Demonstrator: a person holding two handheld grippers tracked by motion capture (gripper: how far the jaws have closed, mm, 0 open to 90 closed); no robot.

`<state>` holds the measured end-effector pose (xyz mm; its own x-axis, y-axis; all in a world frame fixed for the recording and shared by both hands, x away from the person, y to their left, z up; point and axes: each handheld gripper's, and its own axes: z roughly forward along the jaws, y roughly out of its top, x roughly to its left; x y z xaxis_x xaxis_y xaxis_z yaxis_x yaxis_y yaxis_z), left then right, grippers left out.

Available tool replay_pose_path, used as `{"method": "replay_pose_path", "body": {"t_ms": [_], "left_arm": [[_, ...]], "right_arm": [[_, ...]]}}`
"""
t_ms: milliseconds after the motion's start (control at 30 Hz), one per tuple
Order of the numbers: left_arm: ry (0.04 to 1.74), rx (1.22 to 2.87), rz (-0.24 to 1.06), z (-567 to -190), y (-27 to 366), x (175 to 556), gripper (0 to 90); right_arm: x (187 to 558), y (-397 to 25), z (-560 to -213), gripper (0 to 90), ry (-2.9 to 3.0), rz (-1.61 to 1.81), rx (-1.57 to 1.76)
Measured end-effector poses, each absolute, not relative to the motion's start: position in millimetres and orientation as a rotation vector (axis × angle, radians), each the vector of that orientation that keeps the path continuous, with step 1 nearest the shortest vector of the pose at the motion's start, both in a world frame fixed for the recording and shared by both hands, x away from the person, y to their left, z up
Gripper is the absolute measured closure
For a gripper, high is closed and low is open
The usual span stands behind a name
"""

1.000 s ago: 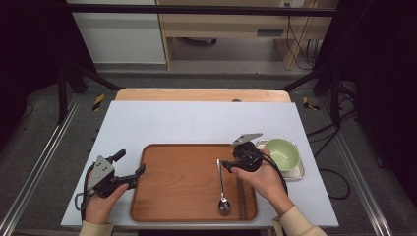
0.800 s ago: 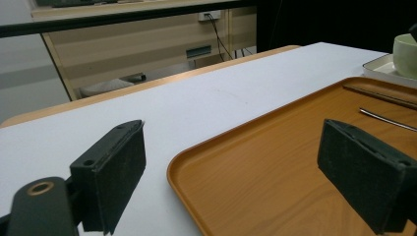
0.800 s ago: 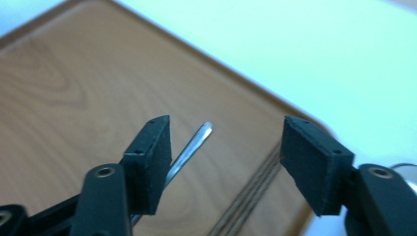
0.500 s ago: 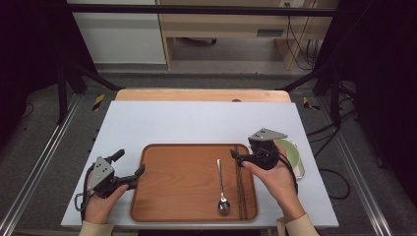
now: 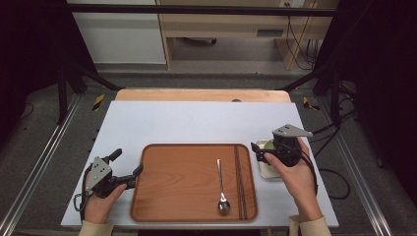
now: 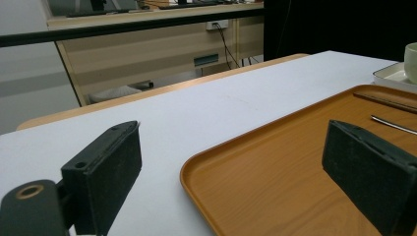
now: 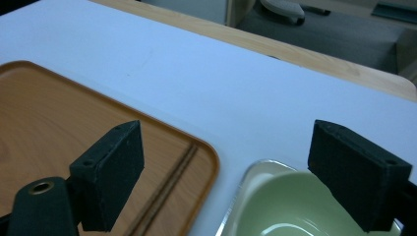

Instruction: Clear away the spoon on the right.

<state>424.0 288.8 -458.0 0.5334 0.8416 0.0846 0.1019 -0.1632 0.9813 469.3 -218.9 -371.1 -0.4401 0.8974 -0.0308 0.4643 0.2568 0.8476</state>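
Note:
A wooden tray (image 5: 182, 187) lies at the table's near middle, holding a metal spoon (image 5: 221, 184) and a pair of dark chopsticks (image 5: 239, 182) side by side. My left gripper (image 5: 127, 163) rests open at the tray's left edge, with the tray's corner (image 6: 295, 187) between its jaws. My right gripper (image 5: 257, 152) is open and hovers just right of the tray, above a green bowl (image 7: 285, 206) that sits in a small metal dish (image 5: 268, 169). In the high view the hand and gripper hide most of the bowl.
The white table top (image 5: 196, 123) stretches free behind the tray to a wooden strip (image 5: 201, 95) at the far edge. Dark frame posts and cables stand beyond the table's sides.
My right gripper has moved right, from the spoon's handle on the tray to above the green bowl. The spoon stays on the tray. The left gripper has not moved.

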Motion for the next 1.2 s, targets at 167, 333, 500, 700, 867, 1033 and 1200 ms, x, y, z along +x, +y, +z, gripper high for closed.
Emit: {"method": "replay_pose_path", "body": {"t_ms": [167,333,500,700,867,1033,1200], "left_arm": [[0.813,1.619,0.793,-459,288,424,4.6],[0.804,1.614,0.797,-458,288,424,3.2],[0.803,1.600,0.806,-458,291,423,3.0],[0.796,1.577,0.817,-457,294,423,2.9],[0.802,1.561,0.815,-457,297,422,2.9],[0.804,1.562,0.812,-457,298,423,2.9],[0.802,1.559,0.818,-457,299,423,3.0]], "right_arm": [[468,-239,-372,13.1,2.004,1.041,1.289],[468,-254,-376,9.6,1.994,1.015,1.312],[469,-267,-381,13.2,1.958,0.999,1.331],[468,-285,-384,20.9,1.913,1.014,1.378],[467,-297,-387,23.5,1.891,1.002,1.412],[468,-308,-392,26.2,1.882,0.993,1.446],[469,-316,-399,30.1,1.873,0.981,1.485]]}}
